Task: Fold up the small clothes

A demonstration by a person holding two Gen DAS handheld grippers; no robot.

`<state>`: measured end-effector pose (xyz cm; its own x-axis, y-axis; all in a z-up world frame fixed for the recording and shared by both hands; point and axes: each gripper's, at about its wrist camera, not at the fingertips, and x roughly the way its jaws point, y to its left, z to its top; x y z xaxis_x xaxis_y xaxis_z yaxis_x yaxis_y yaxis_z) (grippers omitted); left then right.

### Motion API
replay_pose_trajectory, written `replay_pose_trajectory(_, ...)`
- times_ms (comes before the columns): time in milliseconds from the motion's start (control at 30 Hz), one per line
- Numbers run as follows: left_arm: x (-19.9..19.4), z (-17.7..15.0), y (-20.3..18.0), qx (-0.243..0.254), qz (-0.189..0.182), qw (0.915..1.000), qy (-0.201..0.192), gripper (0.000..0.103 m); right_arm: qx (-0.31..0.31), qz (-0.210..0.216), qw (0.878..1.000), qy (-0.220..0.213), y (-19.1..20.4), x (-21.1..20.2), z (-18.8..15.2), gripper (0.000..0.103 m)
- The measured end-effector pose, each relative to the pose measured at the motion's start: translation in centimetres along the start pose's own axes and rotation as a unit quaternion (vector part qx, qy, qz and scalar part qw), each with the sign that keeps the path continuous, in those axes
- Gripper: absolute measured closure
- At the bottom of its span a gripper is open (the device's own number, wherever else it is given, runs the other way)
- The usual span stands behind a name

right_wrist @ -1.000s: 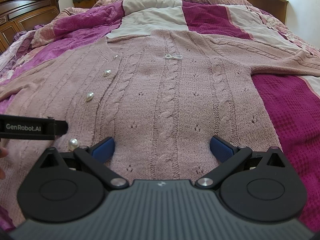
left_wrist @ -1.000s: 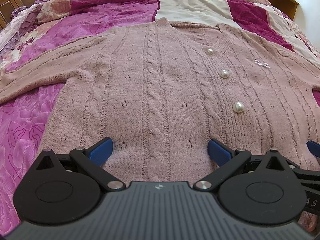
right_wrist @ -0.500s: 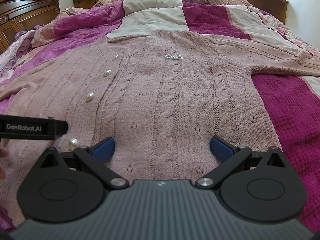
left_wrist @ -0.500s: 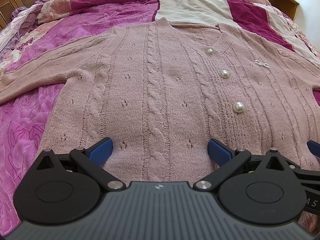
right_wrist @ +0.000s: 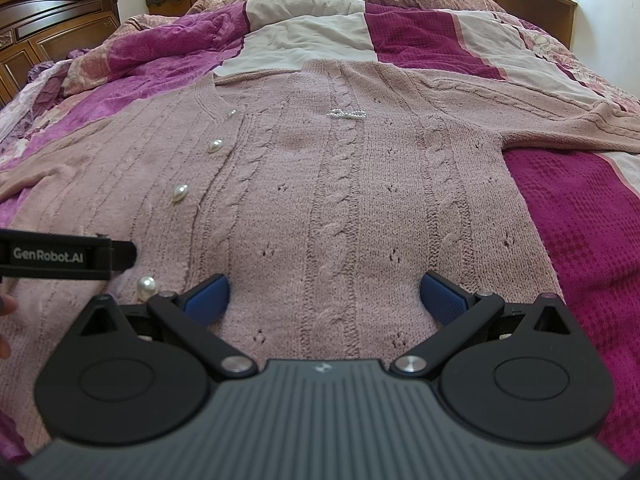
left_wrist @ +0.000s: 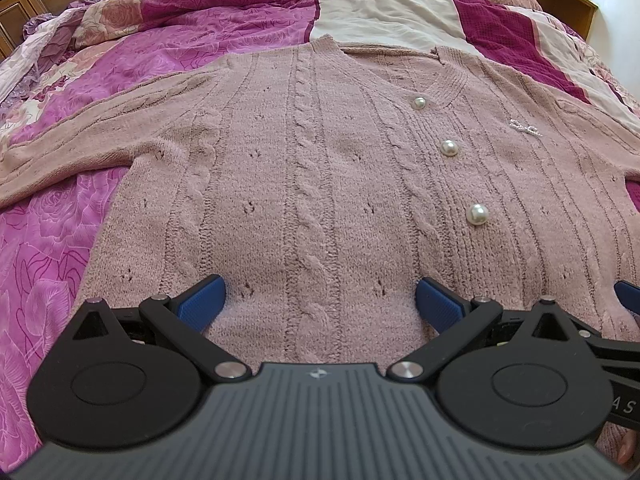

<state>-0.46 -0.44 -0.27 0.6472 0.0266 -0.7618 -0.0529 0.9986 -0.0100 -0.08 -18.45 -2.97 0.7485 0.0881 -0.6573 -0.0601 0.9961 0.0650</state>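
A dusty-pink cable-knit cardigan with pearl buttons lies spread flat, front up, on the bed, both sleeves stretched out sideways. My left gripper hovers open over the cardigan's lower left half, nothing between its blue pads. Over the lower right half my right gripper is open too, holding nothing. The left gripper's black body shows at the left edge of the right wrist view. The hem is hidden under both gripper bodies.
A patchwork bedspread in magenta, pink and cream covers the bed. A dark wooden dresser stands at the left, and a wooden headboard shelf with piled items runs along the back.
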Motion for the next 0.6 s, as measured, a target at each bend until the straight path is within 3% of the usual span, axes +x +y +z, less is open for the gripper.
replay_pose_trajectory(600, 0.19, 0.04, 0.05, 0.001, -0.002, 1.0, 0.005, 0.0, 0.0, 0.006, 1.0, 0.002, -0.05, 0.08, 0.07, 0.0)
